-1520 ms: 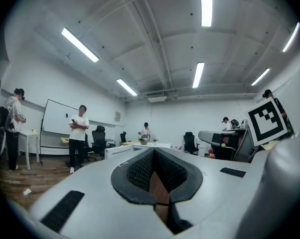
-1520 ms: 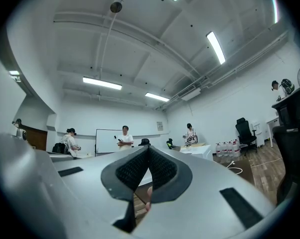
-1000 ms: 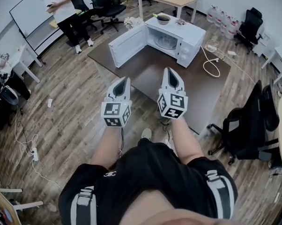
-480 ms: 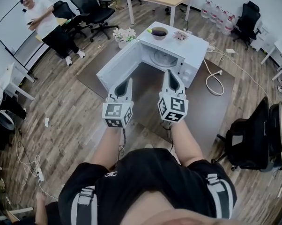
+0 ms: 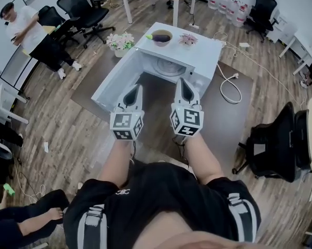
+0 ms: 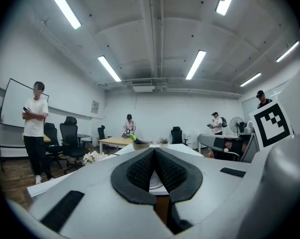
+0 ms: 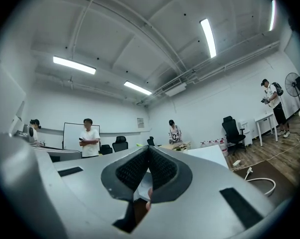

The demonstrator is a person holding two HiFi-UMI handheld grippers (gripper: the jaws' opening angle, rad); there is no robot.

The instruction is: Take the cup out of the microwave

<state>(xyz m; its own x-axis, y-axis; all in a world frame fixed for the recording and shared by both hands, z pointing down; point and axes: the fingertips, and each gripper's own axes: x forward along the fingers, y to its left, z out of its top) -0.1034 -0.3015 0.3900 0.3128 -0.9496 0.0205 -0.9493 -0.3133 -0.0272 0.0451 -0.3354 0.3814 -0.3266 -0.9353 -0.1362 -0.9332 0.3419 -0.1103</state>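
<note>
Pointing at the microwave (image 5: 200, 45), its door (image 5: 113, 84) standing open for access, the left gripper (image 5: 138, 88) and right gripper (image 5: 181, 82) sit clenched and empty, ready to reach inside.

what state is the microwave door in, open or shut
Open: the door stands swung out to the left of the microwave, baring the turntable inside.

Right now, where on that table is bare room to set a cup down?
The dark tabletop before the microwave, between its open door and the white cable, is bare. The microwave's top is crowded: bowl, small plant.
</note>
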